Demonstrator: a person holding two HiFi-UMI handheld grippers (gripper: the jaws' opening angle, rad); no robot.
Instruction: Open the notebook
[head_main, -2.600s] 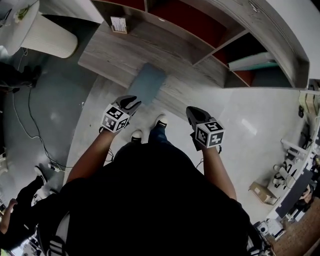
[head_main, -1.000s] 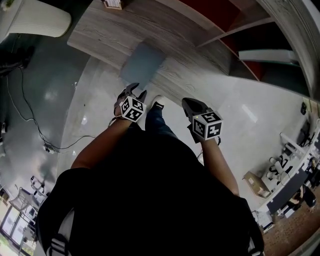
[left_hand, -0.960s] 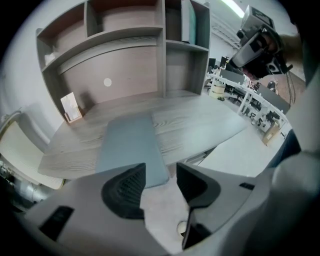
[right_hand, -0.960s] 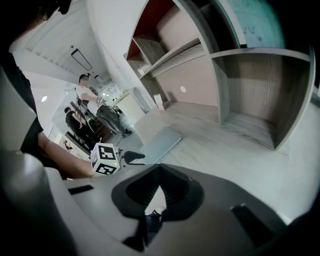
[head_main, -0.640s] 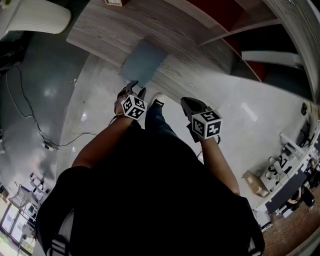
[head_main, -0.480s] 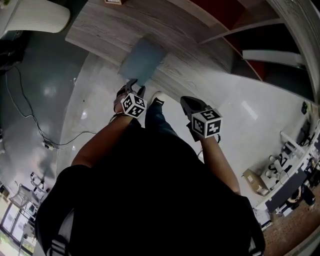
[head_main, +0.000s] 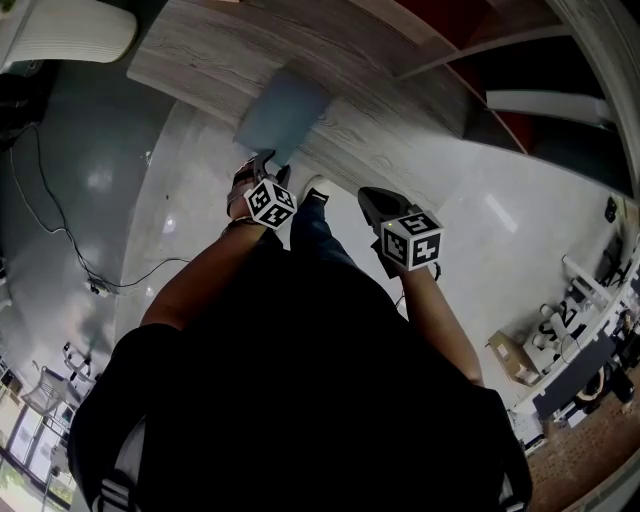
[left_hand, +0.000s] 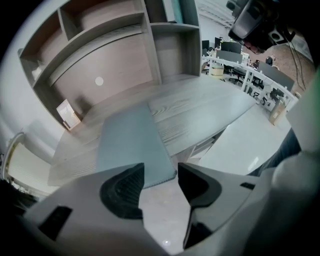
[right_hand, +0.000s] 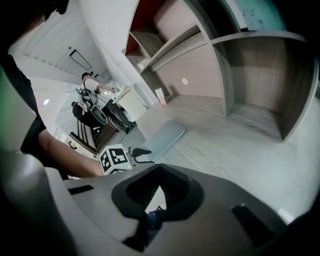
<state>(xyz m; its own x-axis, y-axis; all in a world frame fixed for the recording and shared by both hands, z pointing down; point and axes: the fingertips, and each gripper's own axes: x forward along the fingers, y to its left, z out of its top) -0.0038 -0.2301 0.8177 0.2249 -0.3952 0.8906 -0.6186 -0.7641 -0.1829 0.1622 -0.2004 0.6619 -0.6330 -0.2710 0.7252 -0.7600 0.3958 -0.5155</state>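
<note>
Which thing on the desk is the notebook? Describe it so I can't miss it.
Look at the wooden desk below the shelves. The notebook lies closed at its front edge, near the person's feet. It is the flat grey-blue slab, unlike the small box standing far back by the wall.

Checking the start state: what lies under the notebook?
The notebook rests on the wooden desk, its near end overhanging the floor. Anything flat beneath it is covered.
</note>
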